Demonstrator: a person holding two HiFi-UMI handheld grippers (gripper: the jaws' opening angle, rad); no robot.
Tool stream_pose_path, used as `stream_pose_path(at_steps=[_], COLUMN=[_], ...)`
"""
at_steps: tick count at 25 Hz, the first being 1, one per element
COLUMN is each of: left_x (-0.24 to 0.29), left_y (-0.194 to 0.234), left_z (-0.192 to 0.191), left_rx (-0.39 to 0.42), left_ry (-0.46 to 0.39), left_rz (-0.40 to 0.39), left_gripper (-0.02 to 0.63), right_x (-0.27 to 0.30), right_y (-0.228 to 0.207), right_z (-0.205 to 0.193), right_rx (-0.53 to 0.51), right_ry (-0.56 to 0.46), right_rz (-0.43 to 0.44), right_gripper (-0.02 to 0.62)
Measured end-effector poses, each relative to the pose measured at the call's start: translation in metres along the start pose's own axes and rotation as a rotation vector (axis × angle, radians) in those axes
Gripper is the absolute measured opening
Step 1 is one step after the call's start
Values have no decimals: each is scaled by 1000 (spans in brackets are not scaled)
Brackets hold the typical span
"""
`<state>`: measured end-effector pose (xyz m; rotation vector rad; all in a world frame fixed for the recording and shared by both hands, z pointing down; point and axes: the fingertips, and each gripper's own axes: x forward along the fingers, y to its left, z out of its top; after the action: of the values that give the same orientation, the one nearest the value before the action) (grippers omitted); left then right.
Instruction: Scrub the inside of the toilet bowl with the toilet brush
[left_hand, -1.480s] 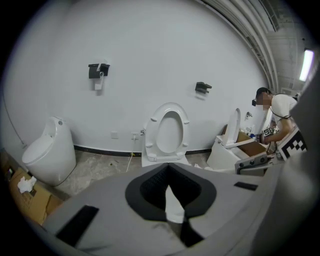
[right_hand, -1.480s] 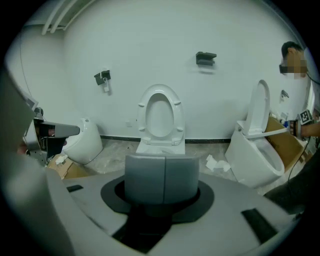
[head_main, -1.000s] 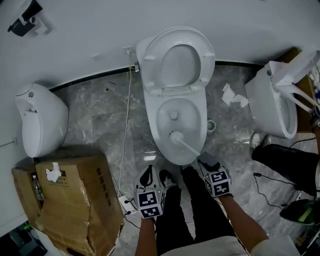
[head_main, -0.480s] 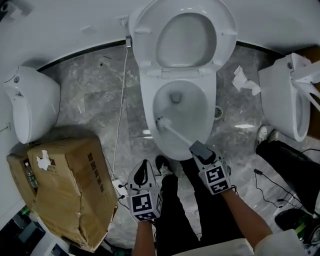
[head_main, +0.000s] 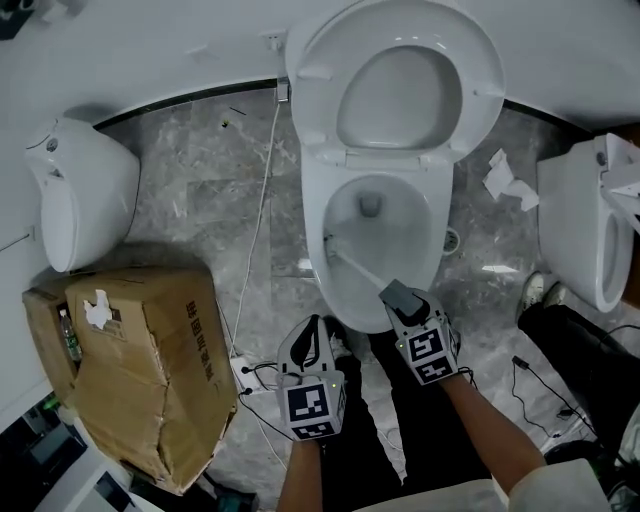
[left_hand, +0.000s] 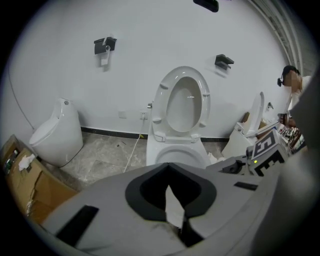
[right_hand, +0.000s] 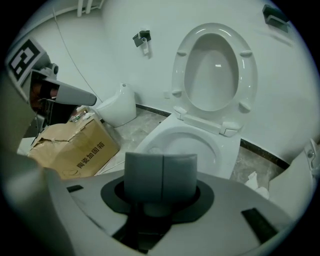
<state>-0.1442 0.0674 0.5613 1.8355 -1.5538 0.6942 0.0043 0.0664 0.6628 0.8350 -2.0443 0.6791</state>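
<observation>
White porcelain fills the middle of my head view: the toilet bowl stands against the wall with its seat raised. The toilet brush slants down into the bowl from the front rim, its head against the bowl's left inner wall, below the rim. A second ago that head sat nearer the middle of the basin, towards the front; it has swept across to the left side since.

My right gripper hangs over the bowl's front rim, as before, its fingers pinching the brush's grey handle, which fills the gap between them in the right gripper view. That grip looks unchanged.

My left gripper hovers over the floor just left of the bowl's front, apart from the porcelain, its fingers pressed together at the tips with nothing between them. It has crept closer to the bowl.

On the marble floor, a dented cardboard box sits at the left edge, a urinal beyond it, crumpled paper to the toilet's right, and a white cable runs along the toilet's left side.
</observation>
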Motion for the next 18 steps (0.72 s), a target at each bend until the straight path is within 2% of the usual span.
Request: stream_pose_path(at_steps=[5,18], left_x=[5,4], left_y=[-4,-1], left_z=[-3,-12], left_rx=[0,-3], left_ry=[10,48], left_rz=[1,-3], left_gripper=[27,27], right_x=[16,37], right_y=[-13,-44], right_z=[17,43], right_rx=[-5,69], right_ry=[-14,-42], right_rz=[1,-46], right_gripper=[176,176])
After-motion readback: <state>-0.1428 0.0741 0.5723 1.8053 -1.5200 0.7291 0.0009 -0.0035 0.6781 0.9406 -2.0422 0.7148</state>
